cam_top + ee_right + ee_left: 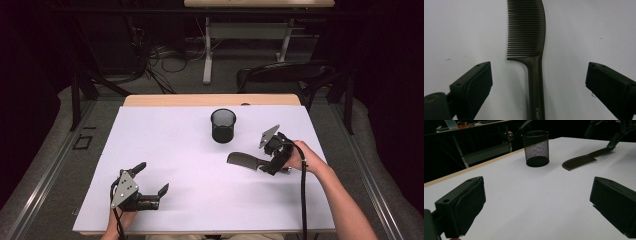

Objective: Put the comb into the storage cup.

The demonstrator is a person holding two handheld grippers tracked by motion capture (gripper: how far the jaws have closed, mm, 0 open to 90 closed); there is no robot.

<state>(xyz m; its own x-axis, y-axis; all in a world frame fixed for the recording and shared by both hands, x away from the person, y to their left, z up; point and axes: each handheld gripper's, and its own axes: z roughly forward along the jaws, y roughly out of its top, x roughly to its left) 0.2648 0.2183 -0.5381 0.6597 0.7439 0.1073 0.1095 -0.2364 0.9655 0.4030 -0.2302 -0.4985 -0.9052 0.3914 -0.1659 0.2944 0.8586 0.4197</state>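
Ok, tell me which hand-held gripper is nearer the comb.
Right. The right hand-held gripper straddles the comb, its handle between the open jaws with no pad touching. The left hand-held gripper sits far off at the table's near left, jaws open on nothing.
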